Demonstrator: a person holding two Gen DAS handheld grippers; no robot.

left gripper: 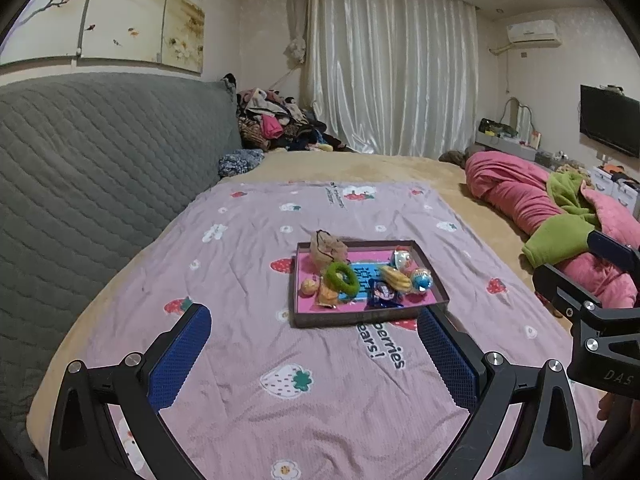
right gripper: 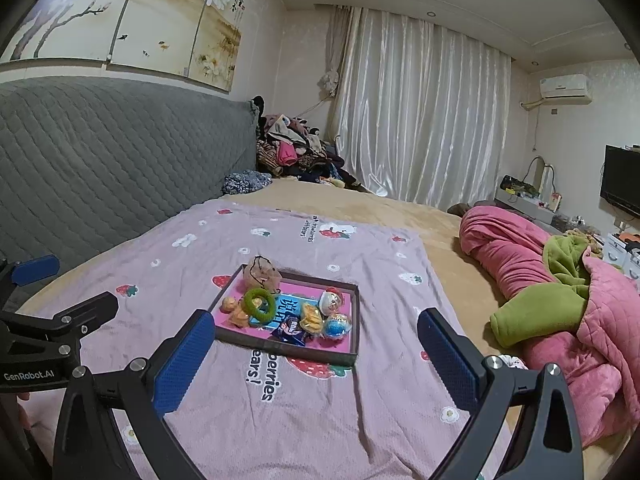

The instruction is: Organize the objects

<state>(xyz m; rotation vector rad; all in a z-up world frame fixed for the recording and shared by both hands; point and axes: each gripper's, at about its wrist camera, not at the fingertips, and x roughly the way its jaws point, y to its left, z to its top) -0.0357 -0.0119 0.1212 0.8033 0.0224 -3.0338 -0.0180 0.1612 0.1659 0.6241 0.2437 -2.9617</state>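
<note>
A shallow brown tray point(left gripper: 434, 278) with a pink floor sits on the pink strawberry blanket point(left gripper: 248, 240); the right wrist view shows it too point(right gripper: 354, 320). In it lie a green ring point(left gripper: 342, 277), a tan mesh pouch point(left gripper: 328, 249), a banana toy point(left gripper: 396, 278), a blue wrapper point(left gripper: 384, 295), round capsule toys point(left gripper: 422, 280) and small orange pieces point(left gripper: 320, 290). My left gripper point(left gripper: 314, 354) is open and empty, just short of the tray's near edge. My right gripper point(right gripper: 316, 354) is open and empty, also near the tray's front edge.
A grey quilted headboard point(left gripper: 100, 168) runs along the left. A pile of clothes point(left gripper: 276, 124) lies at the far corner. A rolled pink and green quilt point(left gripper: 560, 216) lies on the right of the bed. White curtains point(left gripper: 392, 80) hang behind.
</note>
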